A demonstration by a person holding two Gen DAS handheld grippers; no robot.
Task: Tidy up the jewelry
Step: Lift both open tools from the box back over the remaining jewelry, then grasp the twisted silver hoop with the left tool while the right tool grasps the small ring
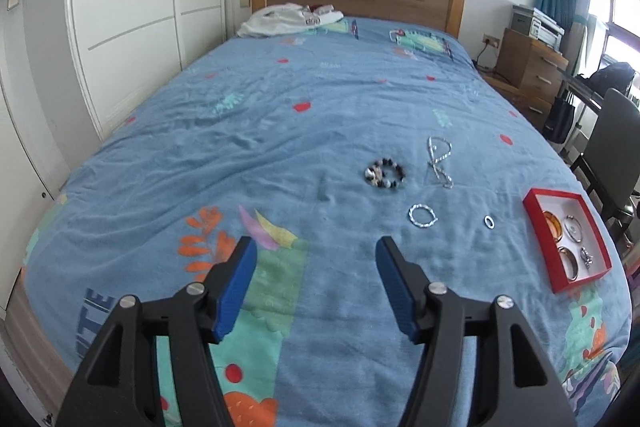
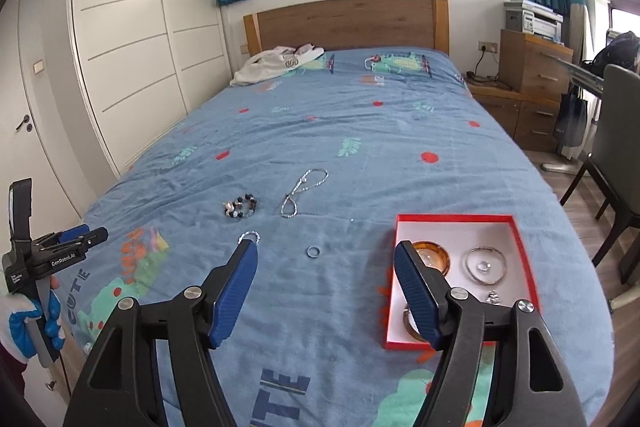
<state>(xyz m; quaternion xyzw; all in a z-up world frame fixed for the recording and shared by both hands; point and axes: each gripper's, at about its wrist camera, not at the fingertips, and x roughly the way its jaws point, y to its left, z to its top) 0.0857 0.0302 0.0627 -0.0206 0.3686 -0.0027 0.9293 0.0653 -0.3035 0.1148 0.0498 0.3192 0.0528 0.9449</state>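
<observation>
On the blue bedspread lie a beaded bracelet (image 1: 385, 173) (image 2: 240, 207), a silver chain necklace (image 1: 439, 159) (image 2: 303, 191), a silver twisted bracelet (image 1: 422, 215) (image 2: 250, 237) and a small ring (image 1: 489, 221) (image 2: 313, 251). A red box (image 1: 538, 227) (image 2: 456, 217) with a white inside holds an amber dish, bangles and small silver pieces. My left gripper (image 1: 316, 247) is open and empty, short of the jewelry; it also shows at the left of the right wrist view (image 2: 90, 231). My right gripper (image 2: 326, 255) is open and empty above the ring, its right finger over the box.
White clothing (image 1: 288, 19) lies by the wooden headboard (image 2: 344, 23). White wardrobe doors (image 2: 132, 39) stand left of the bed. A wooden drawer unit with a printer (image 2: 534, 63) and a dark chair (image 2: 616, 155) stand to the right.
</observation>
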